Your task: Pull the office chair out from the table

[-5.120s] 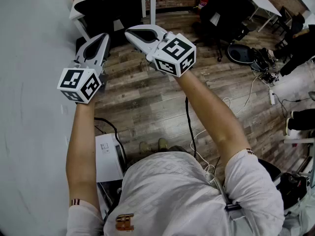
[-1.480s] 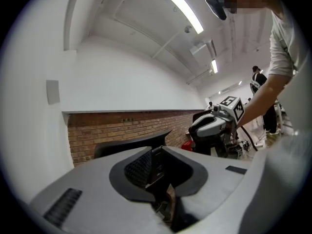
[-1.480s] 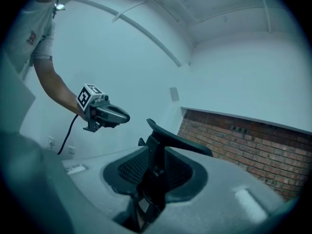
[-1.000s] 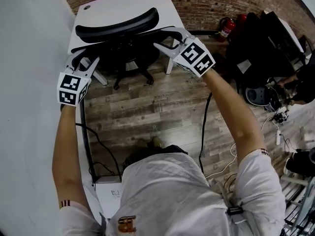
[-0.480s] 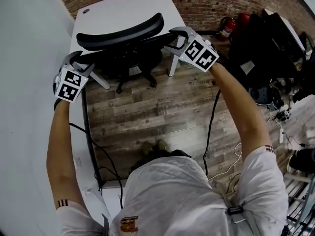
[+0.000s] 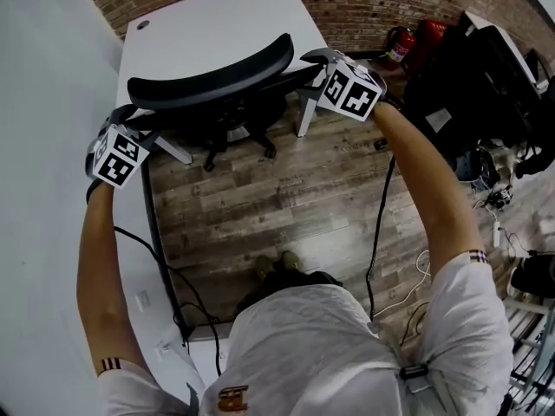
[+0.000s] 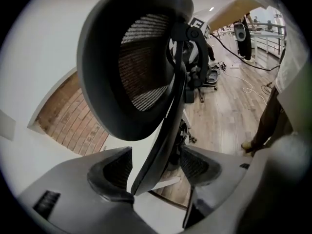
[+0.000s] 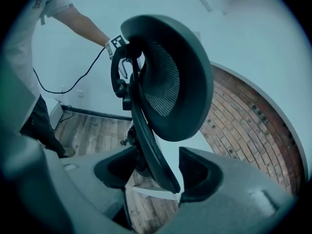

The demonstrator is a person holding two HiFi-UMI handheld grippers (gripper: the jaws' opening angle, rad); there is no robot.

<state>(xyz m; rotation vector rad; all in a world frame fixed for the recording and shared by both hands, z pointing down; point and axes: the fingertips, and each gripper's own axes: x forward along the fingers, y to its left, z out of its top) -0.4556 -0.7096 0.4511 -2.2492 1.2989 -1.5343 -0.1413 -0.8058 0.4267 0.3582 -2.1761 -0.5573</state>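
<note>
At the far white desk (image 6: 217, 24) stands a black mesh-backed office chair (image 6: 208, 81); left gripper (image 6: 130, 116) and right gripper (image 6: 312, 60) jaws, just opened wider, straddle its backrest edges, released.

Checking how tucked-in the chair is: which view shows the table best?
Head view: the white table shows almost whole, the chair at its near edge. Both gripper views catch only slivers of it behind the chair's back.

Left tool (image 6: 128, 120) and right tool (image 6: 310, 59) have been brought from over the floor down to the office chair (image 6: 208, 81) back's edges. Both tools' jaws have just been opening, with the frame now taken between them, unclamped.
</note>
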